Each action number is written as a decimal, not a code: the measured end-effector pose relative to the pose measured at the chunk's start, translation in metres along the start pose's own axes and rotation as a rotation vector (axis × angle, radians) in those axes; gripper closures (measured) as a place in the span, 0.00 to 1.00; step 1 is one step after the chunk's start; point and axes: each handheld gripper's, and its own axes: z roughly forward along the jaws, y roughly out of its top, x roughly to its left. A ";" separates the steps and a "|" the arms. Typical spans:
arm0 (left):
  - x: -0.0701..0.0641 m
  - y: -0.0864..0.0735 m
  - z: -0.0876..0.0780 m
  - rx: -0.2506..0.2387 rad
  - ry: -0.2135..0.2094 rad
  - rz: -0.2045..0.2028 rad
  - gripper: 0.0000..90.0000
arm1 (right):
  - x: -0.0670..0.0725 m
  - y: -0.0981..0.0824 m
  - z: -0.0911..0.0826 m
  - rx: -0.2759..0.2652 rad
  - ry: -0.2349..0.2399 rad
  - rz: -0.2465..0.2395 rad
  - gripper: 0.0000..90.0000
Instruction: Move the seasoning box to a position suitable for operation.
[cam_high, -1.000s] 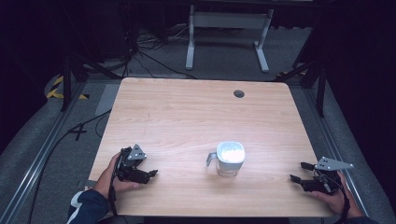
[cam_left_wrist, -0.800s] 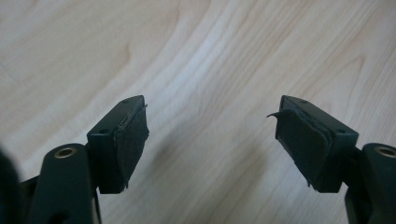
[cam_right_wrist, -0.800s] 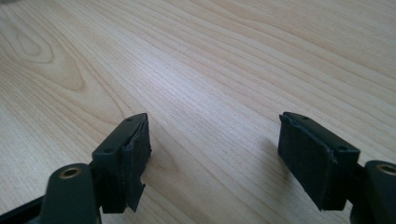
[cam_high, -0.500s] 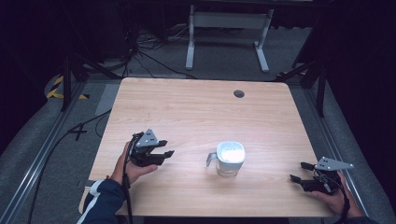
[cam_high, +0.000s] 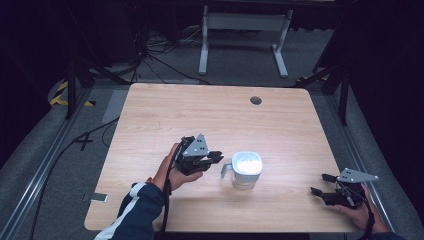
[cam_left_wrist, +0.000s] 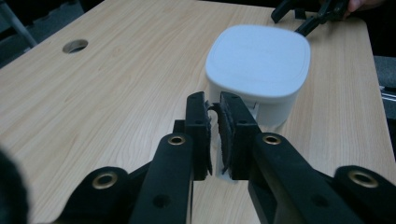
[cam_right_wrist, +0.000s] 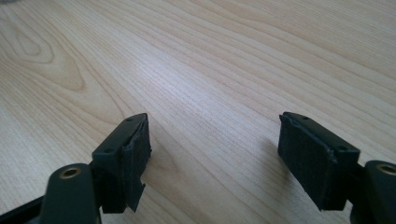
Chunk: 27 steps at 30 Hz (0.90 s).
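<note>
- The white lidded mug (cam_high: 246, 169) stands near the front edge of the wooden table (cam_high: 210, 120), roughly at its middle, its handle (cam_high: 226, 170) pointing to the left.
- The left gripper (cam_high: 214, 157) sits just left of the mug; its jaws are nearly pressed together, pinching the handle between their pads (cam_left_wrist: 198, 126).
- The right gripper (cam_high: 320, 185) rests near the table's front right corner, well apart from the mug, jaws spread wide over bare wood.

Black tongs (cam_high: 216, 156), brass rivets, navy white-striped sleeve (cam_high: 135, 210)
</note>
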 end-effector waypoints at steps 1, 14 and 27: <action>-0.001 0.003 0.003 -0.008 -0.012 0.005 0.93 | 0.000 0.000 0.000 0.000 0.000 0.000 0.28; -0.007 0.016 0.027 -0.017 -0.066 0.015 0.98 | 0.000 0.000 0.000 0.000 0.000 0.000 0.28; -0.007 0.015 0.033 -0.010 -0.066 0.014 0.99 | 0.000 0.000 0.000 -0.001 -0.001 -0.001 0.28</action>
